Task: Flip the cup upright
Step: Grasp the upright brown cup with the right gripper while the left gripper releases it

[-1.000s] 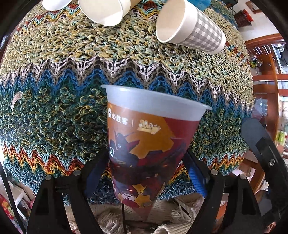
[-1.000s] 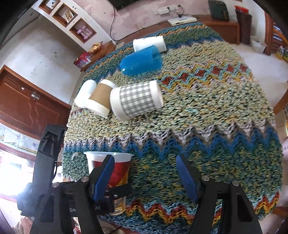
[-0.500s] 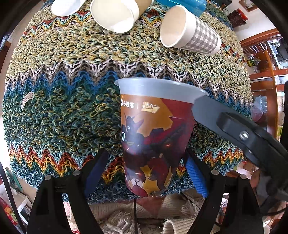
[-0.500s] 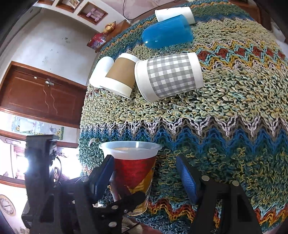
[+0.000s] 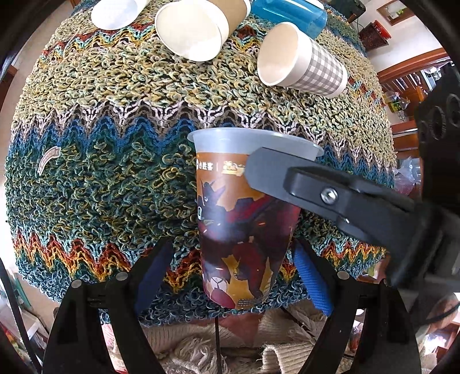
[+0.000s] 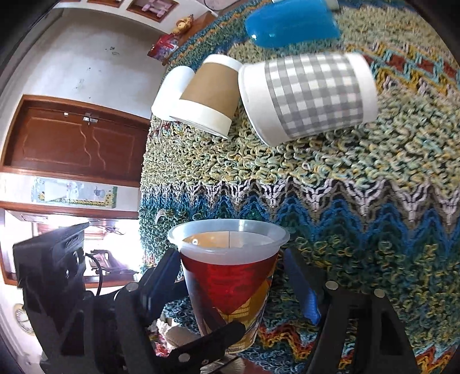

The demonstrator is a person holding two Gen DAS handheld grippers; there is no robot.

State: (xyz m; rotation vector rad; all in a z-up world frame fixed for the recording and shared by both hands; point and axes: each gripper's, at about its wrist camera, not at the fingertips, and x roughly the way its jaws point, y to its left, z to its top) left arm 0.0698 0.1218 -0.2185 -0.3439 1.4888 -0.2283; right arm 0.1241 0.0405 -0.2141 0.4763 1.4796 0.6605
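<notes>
A printed red and gold plastic cup stands upright near the front edge of the knitted table cover. It also shows in the right wrist view. My left gripper is open, its blue pads on either side of the cup's lower part and apart from it. My right gripper is open around the cup just under the rim. One right finger crosses in front of the cup in the left wrist view.
Several cups lie on their sides further back: a grey checked paper cup, a brown-sleeved cup, a white cup and a blue plastic cup. The table's front edge is just below the printed cup.
My left gripper has let go of the printed cup and drawn back. My right gripper has moved in from the right and now stands around the cup.
</notes>
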